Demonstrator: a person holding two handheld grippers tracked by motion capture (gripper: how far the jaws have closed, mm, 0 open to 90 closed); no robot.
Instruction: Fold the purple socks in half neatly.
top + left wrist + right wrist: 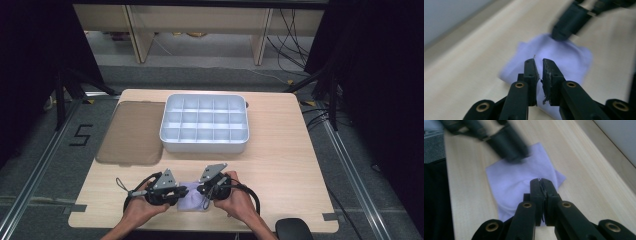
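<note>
A: Two grippers low over the near edge of the wooden table (280, 150), one pale lilac cloth (192, 201) between them.

B: Cloth position?

A: Flat on the table, front centre, well short of the white divided tray (205, 124). Brown mat (131, 132) sits left of the tray, touching or nearly so.

B: Left gripper (538, 65)?

A: Jaws with a thin gap, over the cloth's near part. Cloth shows through the gap; whether the pads are actually nipping a fold I can't tell, that frame is blurred.

B: Right gripper (540, 183)?

A: Jaws pressed together, almost no gap. Tips sit over the cloth near its corner. A sliver of fabric may be caught, probably not; I'd call it just closed.

B: High view?

A: Left gripper (172, 192) at the cloth's left edge, right gripper (207, 192) at its right edge, hands behind both. Each gripper view shows the other gripper blurred at the cloth's far side.

B: Tray contents?

A: Compartments look bare.
</note>
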